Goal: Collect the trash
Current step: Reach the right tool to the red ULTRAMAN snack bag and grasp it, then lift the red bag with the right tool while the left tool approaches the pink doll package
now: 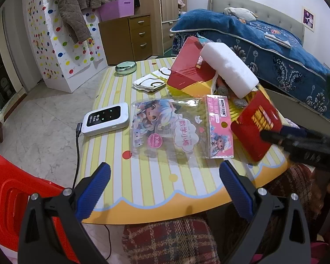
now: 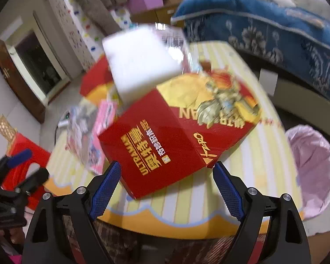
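A torn red and yellow cardboard box (image 2: pixel 171 145) lies on the striped table, with a white foam block (image 2: pixel 140 66) resting on it. In the left wrist view the box (image 1: pixel 191 66) and foam block (image 1: pixel 228 68) sit at the table's right, next to a clear pink cartoon wrapper (image 1: pixel 173 127). My right gripper (image 2: pixel 167 182) is open, its fingers on either side of the box's near corner. My left gripper (image 1: pixel 165 184) is open and empty over the table's near edge, short of the wrapper. The right gripper's arm (image 1: pixel 297 140) reaches in from the right.
A bin lined with a pink bag (image 2: pixel 314 169) stands at the table's right. A white router (image 1: pixel 105 121) with a cable, a folded cloth (image 1: pixel 151 81) and a green round tin (image 1: pixel 125 67) lie on the table (image 1: pixel 151 189). A red stool (image 1: pixel 13 198) stands left; a bed (image 1: pixel 264 50) behind.
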Action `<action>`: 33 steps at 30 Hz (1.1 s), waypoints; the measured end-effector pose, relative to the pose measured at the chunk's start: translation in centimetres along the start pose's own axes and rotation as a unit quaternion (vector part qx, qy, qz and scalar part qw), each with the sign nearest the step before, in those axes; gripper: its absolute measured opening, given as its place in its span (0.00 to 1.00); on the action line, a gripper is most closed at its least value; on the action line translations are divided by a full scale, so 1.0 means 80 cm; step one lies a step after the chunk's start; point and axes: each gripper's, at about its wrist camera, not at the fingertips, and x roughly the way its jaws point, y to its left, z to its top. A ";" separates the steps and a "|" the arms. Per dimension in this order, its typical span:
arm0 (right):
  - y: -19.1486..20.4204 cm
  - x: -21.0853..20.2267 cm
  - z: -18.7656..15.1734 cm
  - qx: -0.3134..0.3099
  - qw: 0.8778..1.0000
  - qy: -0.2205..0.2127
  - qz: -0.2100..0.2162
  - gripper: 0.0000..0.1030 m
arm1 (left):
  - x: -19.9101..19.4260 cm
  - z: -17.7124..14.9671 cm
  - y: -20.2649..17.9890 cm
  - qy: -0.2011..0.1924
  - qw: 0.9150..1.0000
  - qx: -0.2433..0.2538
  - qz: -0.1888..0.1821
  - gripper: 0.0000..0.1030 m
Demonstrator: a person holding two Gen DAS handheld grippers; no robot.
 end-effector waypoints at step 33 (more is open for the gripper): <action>0.052 -0.075 0.076 -0.123 0.991 -0.052 -0.033 0.00 | -0.034 0.004 0.006 -0.033 0.999 -0.017 -0.009 0.93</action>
